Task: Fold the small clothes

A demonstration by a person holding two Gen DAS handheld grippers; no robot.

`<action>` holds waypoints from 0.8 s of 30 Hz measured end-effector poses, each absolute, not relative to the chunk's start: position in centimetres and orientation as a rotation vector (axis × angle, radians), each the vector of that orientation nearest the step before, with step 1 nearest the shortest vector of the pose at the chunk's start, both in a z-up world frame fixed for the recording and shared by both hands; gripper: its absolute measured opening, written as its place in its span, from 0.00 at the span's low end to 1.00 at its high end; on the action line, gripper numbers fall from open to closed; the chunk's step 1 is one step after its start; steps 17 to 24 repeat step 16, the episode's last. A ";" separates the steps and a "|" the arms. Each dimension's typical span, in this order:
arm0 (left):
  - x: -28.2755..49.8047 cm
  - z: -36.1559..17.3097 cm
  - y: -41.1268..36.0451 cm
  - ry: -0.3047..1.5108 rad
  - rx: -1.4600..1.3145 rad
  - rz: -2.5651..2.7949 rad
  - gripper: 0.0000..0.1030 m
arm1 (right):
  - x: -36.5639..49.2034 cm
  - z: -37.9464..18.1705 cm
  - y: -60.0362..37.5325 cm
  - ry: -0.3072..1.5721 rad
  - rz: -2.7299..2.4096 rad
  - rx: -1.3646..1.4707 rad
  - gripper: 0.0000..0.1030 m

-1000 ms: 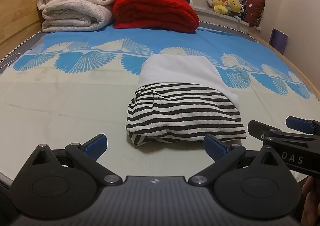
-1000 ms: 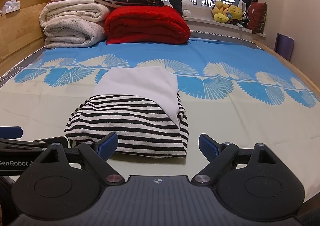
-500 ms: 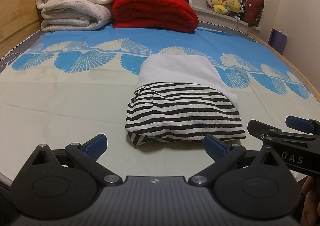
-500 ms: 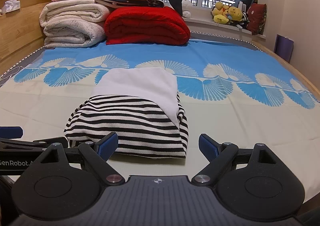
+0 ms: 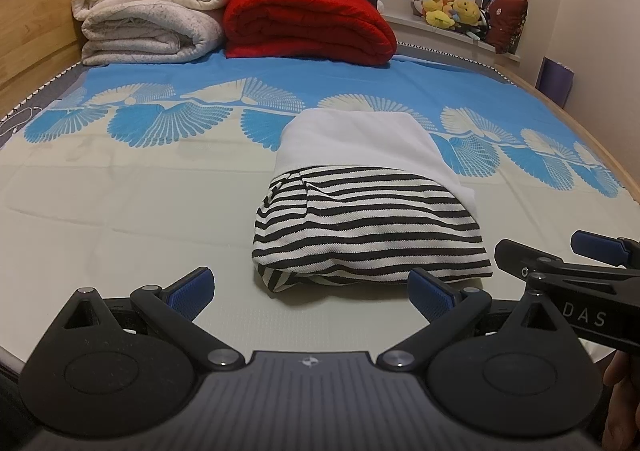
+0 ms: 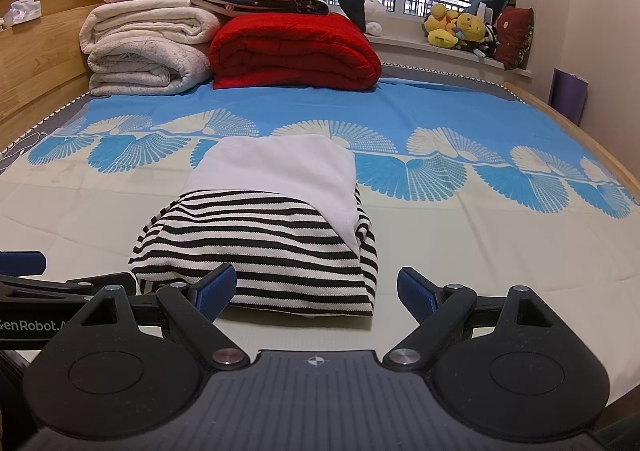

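Nothing has shifted over the last second: the folded striped garment (image 5: pixel 368 227) rests on the bed (image 5: pixel 120 203), both the left tool (image 5: pixel 310 287) and right tool (image 6: pixel 316 287) spread open and empty just short of it, suggesting this fold is finished.

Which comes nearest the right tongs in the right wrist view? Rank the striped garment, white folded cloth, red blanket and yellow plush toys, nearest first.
From the right tongs:
1. Striped garment, just ahead, slightly left.
2. White folded cloth, lying over the striped garment's far part.
3. Red blanket, at the bed's far end, left of centre.
4. Yellow plush toys, on the window sill, far right.
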State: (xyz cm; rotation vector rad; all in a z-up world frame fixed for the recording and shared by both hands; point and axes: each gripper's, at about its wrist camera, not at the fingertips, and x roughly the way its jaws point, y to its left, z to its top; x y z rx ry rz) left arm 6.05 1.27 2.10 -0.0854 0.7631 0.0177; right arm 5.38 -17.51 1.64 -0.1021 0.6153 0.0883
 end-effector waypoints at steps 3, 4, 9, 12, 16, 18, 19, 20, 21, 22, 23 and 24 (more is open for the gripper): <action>6.0 2.1 1.3 0.763 -0.085 0.018 1.00 | 5.4 1.6 -17.5 0.616 0.088 -0.102 0.86; 6.0 2.1 1.3 0.763 -0.086 0.018 1.00 | 5.4 1.6 -17.5 0.616 0.088 -0.102 0.86; 6.0 2.1 1.2 0.762 -0.085 0.018 1.00 | 5.4 1.7 -17.5 0.616 0.088 -0.103 0.86; 6.1 2.1 1.4 0.760 -0.083 0.016 1.00 | 5.4 1.7 -17.5 0.616 0.088 -0.102 0.86; 6.1 2.1 1.5 0.760 -0.081 0.011 1.00 | 5.4 1.7 -17.5 0.616 0.088 -0.102 0.86; 6.1 2.1 1.5 0.760 -0.081 0.011 1.00 | 5.4 1.7 -17.5 0.616 0.088 -0.102 0.86; 6.1 2.1 1.5 0.760 -0.081 0.011 1.00 | 5.4 1.7 -17.5 0.616 0.088 -0.102 0.86; 6.1 2.1 1.5 0.760 -0.081 0.011 1.00 | 5.4 1.7 -17.5 0.616 0.088 -0.102 0.86; 6.1 2.1 1.5 0.760 -0.081 0.011 1.00 | 5.4 1.7 -17.5 0.616 0.088 -0.102 0.86; 6.1 2.1 1.5 0.760 -0.081 0.011 1.00 | 5.4 1.7 -17.5 0.616 0.088 -0.102 0.86; 6.1 2.1 1.5 0.760 -0.081 0.011 1.00 | 5.4 1.7 -17.5 0.616 0.088 -0.102 0.86; 6.1 2.1 1.5 0.760 -0.081 0.011 1.00 | 5.4 1.7 -17.5 0.616 0.088 -0.102 0.86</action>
